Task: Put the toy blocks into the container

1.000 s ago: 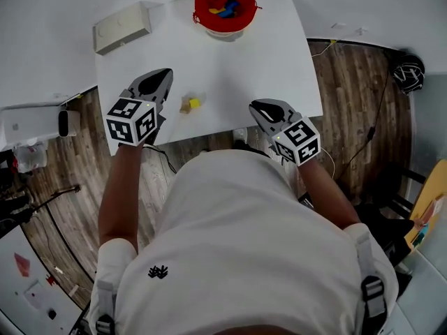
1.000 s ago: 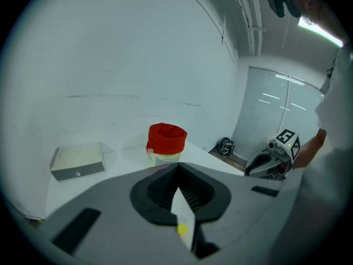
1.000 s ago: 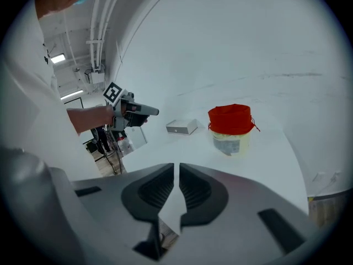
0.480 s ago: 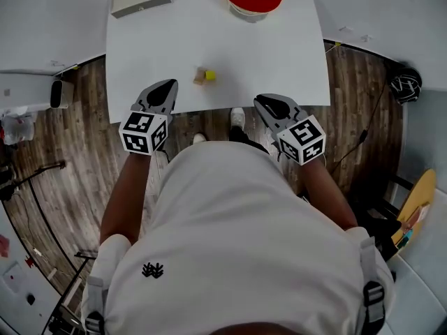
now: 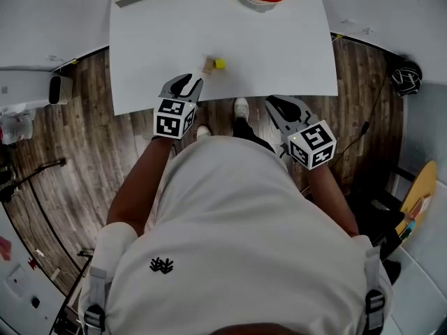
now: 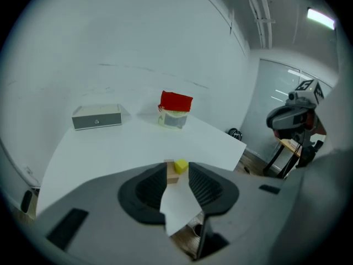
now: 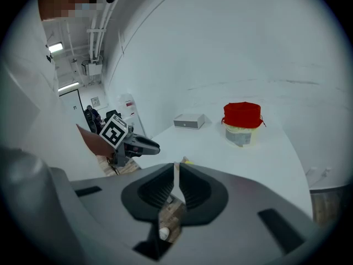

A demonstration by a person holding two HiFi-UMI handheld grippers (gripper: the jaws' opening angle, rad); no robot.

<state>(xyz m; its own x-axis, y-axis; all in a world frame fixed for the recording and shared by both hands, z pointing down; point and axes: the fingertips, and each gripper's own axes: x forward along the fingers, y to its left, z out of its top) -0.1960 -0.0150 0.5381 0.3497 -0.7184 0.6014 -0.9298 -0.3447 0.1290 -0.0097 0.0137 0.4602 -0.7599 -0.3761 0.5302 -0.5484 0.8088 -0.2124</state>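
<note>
Two toy blocks (image 5: 214, 65) lie ahead; my left gripper (image 5: 188, 84) is opening, empty, for the reach and pinch; right gripper (image 5: 274, 104) closed.

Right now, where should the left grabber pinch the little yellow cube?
Probably the yellow cube by its near and far faces, from above: the tan wooden block sits close at its left, so a sideways pinch might catch both. The left gripper, jaws opening, is empty.
</note>
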